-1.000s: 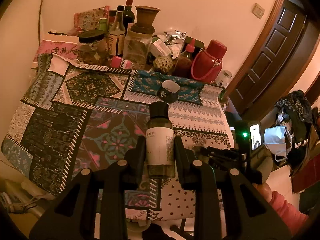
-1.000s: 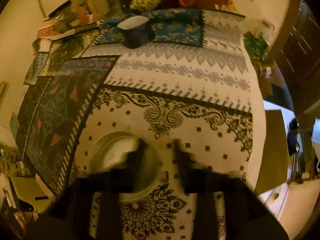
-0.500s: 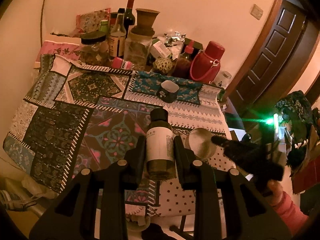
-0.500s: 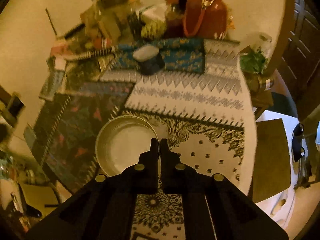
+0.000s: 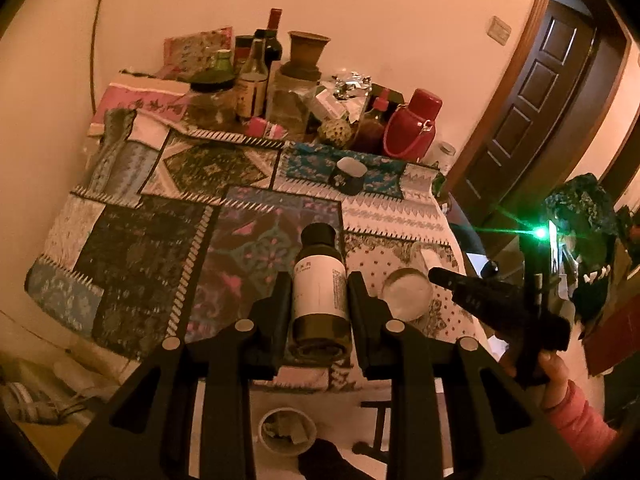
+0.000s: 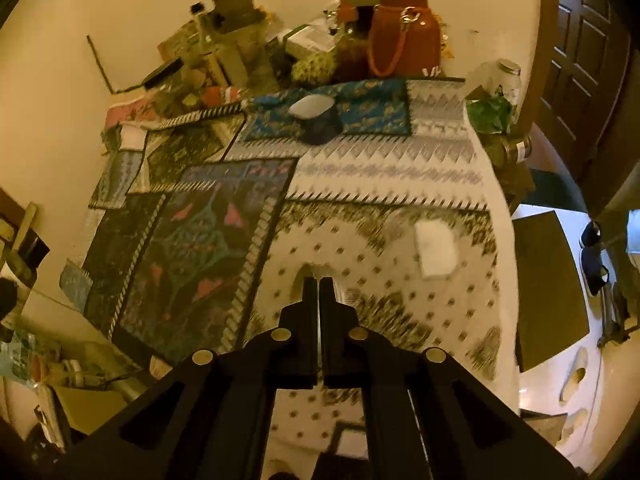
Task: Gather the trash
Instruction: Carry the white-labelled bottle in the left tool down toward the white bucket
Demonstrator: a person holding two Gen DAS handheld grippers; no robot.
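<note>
My left gripper (image 5: 318,300) is shut on a dark glass bottle (image 5: 319,288) with a white label and black cap, held in the air at the table's near edge. My right gripper (image 6: 319,284) is shut on the rim of a shallow round foil dish (image 5: 407,294), held edge-on so only a thin rim (image 6: 344,286) shows past its fingers. In the left wrist view the right gripper (image 5: 434,273) sits just right of the bottle. A white paper piece (image 6: 436,248) lies on the patterned tablecloth (image 6: 360,184). A dark cup (image 5: 347,176) stands farther back.
Bottles, jars and a red jug (image 5: 410,128) crowd the table's back edge by the wall. A small round bin with scraps (image 5: 286,432) stands on the floor below the near table edge. A dark door (image 5: 532,100) is to the right.
The right gripper closed on the foil dish and lifted it off the cloth, uncovering the white paper. The left gripper, still holding the bottle, rose and drew back a little.
</note>
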